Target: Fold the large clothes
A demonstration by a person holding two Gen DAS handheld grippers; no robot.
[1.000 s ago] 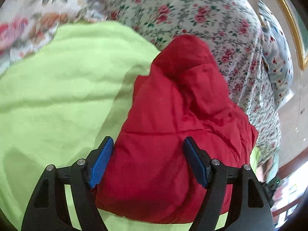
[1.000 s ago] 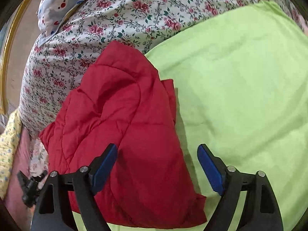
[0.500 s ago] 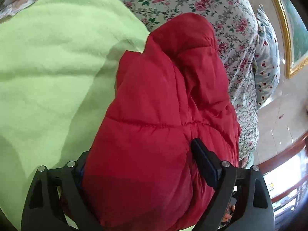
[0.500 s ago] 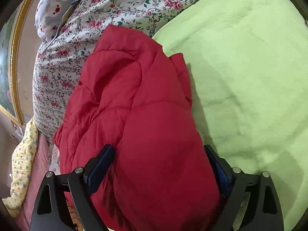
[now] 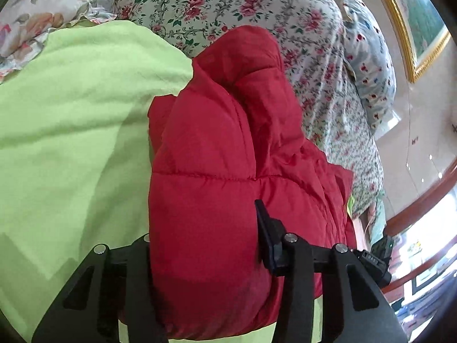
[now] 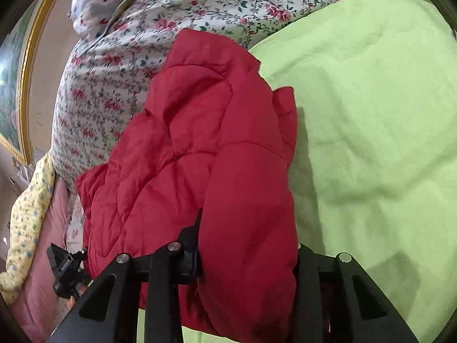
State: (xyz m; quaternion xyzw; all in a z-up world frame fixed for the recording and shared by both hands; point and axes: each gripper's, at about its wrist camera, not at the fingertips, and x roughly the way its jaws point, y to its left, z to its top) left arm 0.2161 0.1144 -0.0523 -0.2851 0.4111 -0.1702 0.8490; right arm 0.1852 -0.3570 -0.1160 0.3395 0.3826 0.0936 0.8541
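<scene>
A red padded jacket (image 5: 217,148) lies folded in a bundle on a lime green blanket (image 5: 71,120). My left gripper (image 5: 205,228) is shut on the near end of the jacket, whose padding bulges between the jaws and hides the left fingertip. In the right wrist view the same jacket (image 6: 205,131) fills the centre on the green blanket (image 6: 371,100). My right gripper (image 6: 245,237) is shut on the jacket's near edge, with the fabric covering both fingertips.
A floral sheet (image 5: 257,8) covers the bed beyond the blanket, with a spotted pillow (image 5: 371,57) at its far end. A gold picture frame (image 5: 414,37) hangs on the wall. A yellow patterned cloth (image 6: 25,208) and pink bedding (image 6: 42,285) lie at the left edge.
Both grippers moved in over the jacket's near end and closed from wide open onto the padded fabric. The jacket has bunched up between the jaws.
</scene>
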